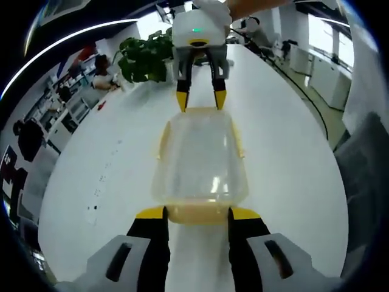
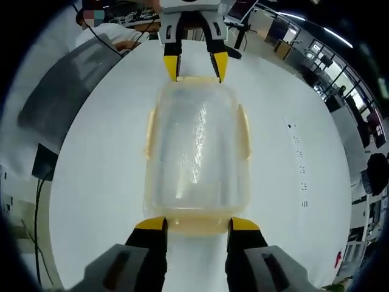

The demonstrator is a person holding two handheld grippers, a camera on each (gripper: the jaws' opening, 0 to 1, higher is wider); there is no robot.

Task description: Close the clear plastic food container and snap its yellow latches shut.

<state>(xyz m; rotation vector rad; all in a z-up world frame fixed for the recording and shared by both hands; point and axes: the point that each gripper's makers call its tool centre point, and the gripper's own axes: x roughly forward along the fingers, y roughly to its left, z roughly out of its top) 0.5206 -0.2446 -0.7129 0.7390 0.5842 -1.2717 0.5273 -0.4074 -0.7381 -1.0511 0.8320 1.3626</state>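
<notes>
A clear plastic food container [image 1: 199, 161] with its lid on lies on the white table [image 1: 285, 152], yellow latches along its sides. My left gripper [image 1: 197, 213] is open, its yellow-tipped jaws straddling the container's near end latch [image 1: 197, 214]. At the far end, my right gripper [image 1: 200, 103] is open too, its tips at the container's edge. In the right gripper view the same container [image 2: 196, 152] fills the middle. There the right gripper [image 2: 197, 223] flanks its end latch [image 2: 197, 227], and the left gripper [image 2: 196, 66] stands at the opposite end. The side latches [image 2: 245, 137] stick outward.
A potted plant [image 1: 143, 58] and a seated person [image 1: 103, 76] are at the table's far side. A grey object [image 2: 73, 79] lies on the table to one side, with a black item [image 2: 42, 161] and a cable beside it. Small dark marks [image 2: 298, 158] dot the tabletop.
</notes>
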